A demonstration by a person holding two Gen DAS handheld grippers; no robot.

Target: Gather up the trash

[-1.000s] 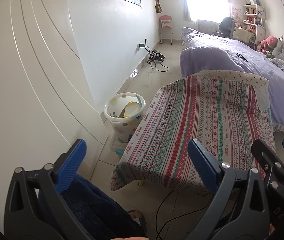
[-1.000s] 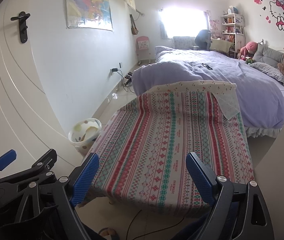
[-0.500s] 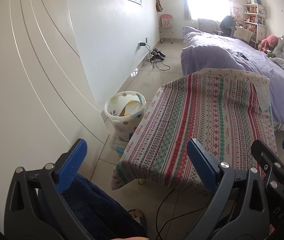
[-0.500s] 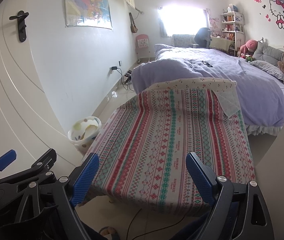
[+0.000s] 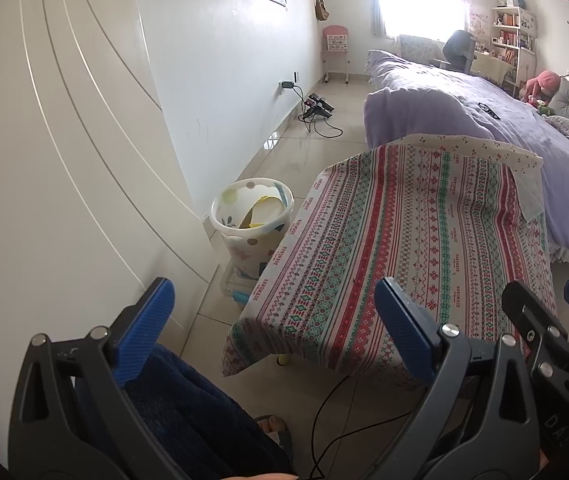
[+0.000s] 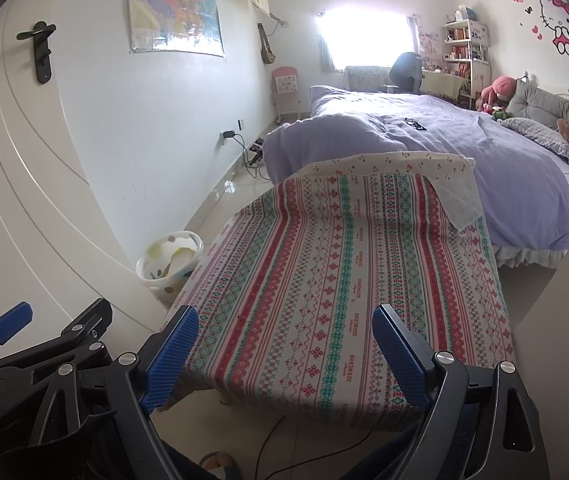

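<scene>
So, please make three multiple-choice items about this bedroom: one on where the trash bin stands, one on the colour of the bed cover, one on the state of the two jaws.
1. Where does the trash bin stand?
A. On the floor between the wall and the striped table
B. On the bed
C. Under the window

2. What colour is the bed cover?
A. Green
B. Lilac
C. Orange

3. How do the jaws of the left gripper and the right gripper stand?
A. Both shut on paper
B. One open, one shut
C. Both open, holding nothing

Answers:
1 A, the bin sits on the tiles beside the table's left edge.
2 B, the cover is pale purple.
3 C, only air lies between the blue pads.
</scene>
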